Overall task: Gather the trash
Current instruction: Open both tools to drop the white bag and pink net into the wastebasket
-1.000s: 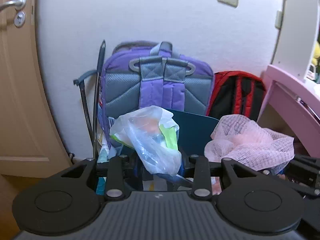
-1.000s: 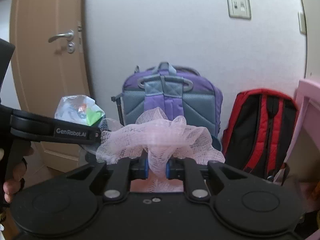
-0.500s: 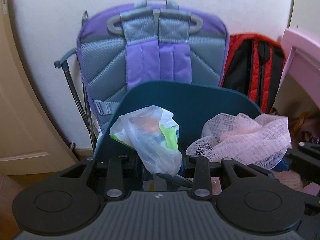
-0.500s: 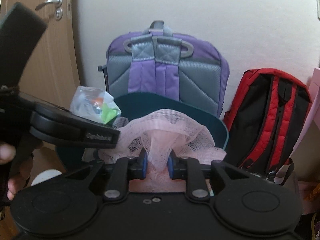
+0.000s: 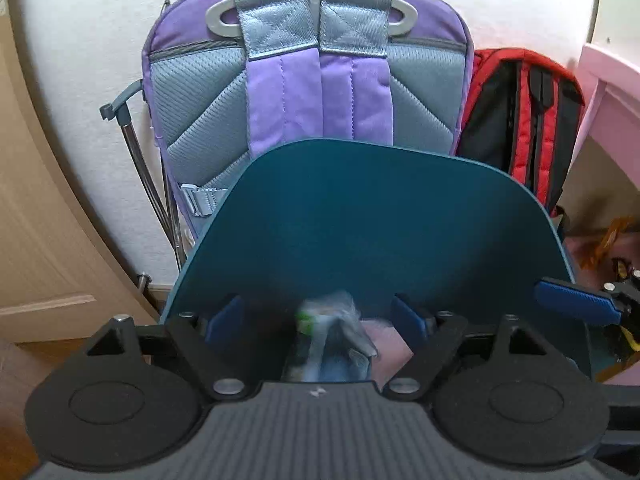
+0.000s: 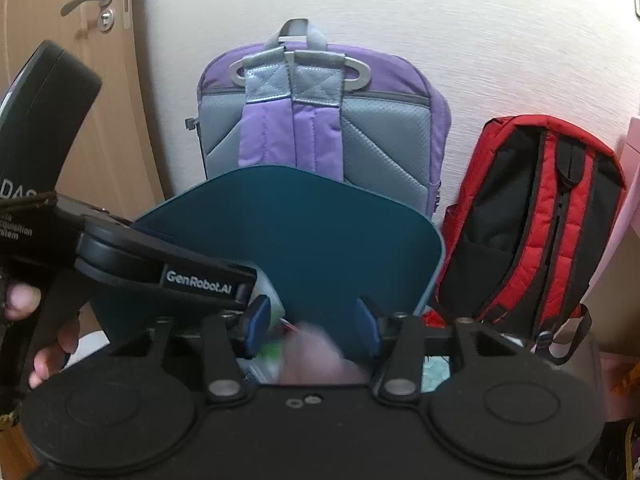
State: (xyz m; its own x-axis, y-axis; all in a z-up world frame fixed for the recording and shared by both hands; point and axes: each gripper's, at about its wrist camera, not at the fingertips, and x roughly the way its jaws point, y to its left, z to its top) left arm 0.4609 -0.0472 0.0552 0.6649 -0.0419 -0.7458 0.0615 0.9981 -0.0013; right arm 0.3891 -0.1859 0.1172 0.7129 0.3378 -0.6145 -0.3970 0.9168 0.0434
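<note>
Two handheld grippers point down over a dark teal trash bin whose raised lid stands upright in front of a purple and grey backpack. A red and black backpack leans on the white wall just to its right, and a tan door with a metal handle is at the left.

The left gripper has its blue-padded jaws spread wide and still opening. A clear plastic bag of trash, blurred, lies between them without touching either pad, low in the bin's mouth. A second ago this bag was pinched upright between nearly closed jaws, higher up and clear of the bin.

The right gripper is also opening, its pads well apart. A pink net, a blurred smear, sits between and below them, not pressed by either pad. Half a second ago the pads squeezed this net in a tight bunch above the bin.

In the right wrist view, the left gripper's black body crosses from the left, held by a person's hand.
</note>
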